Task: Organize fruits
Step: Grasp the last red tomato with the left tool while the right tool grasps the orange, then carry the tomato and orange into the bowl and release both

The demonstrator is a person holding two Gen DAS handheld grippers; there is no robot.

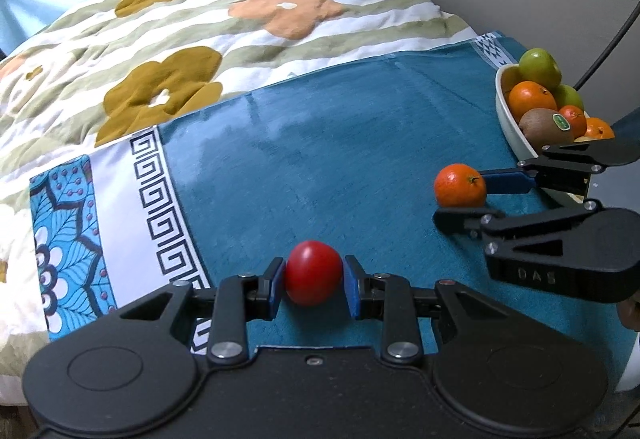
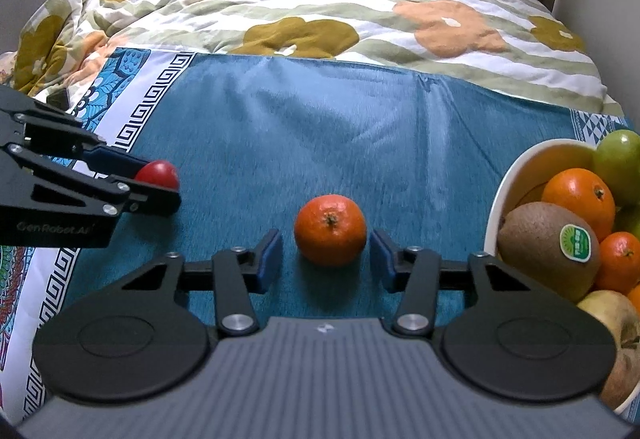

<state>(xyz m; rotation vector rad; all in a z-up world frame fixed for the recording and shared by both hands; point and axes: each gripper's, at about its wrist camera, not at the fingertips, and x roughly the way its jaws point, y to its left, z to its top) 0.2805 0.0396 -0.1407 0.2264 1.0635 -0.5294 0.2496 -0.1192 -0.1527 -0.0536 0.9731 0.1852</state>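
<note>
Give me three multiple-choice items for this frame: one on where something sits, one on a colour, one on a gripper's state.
1. Where is the white oval fruit bowl?
A. At the right edge of the teal cloth
B. On the floral quilt
C. Between the two grippers

2. What colour is the small round fruit in the left gripper?
A. Green
B. Red
C. Yellow

3. How does the right gripper stand to the orange mandarin?
A. Clamped on it and lifting
B. Far off with nothing between its pads
C. Pads on either side, not pressing

Key: 1 A, the bowl sits at the cloth's right border in the right wrist view. 2 B, the fruit pinched between the blue pads is plain red. 3 C, gaps show on both sides of the mandarin, which rests on the cloth.
</note>
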